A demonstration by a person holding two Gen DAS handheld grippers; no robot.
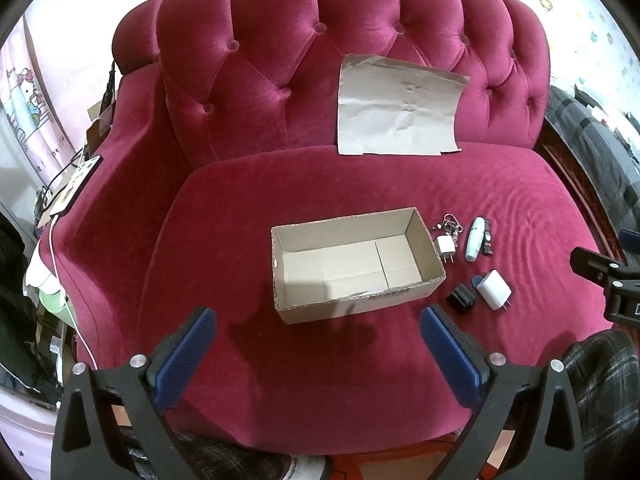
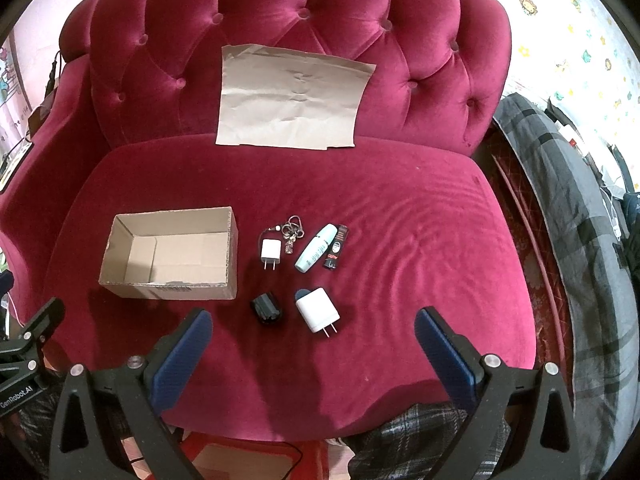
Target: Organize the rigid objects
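An open, empty cardboard box sits on the red sofa seat. To its right lie a small white charger, a keyring, a pale blue tube, a black-red tube, a black block and a large white charger. My left gripper is open and empty, in front of the box. My right gripper is open and empty, just in front of the large charger.
A flat cardboard sheet leans on the tufted backrest. A phone with cable lies on the left armrest. A grey plaid blanket lies to the right. The other gripper shows at each view's edge.
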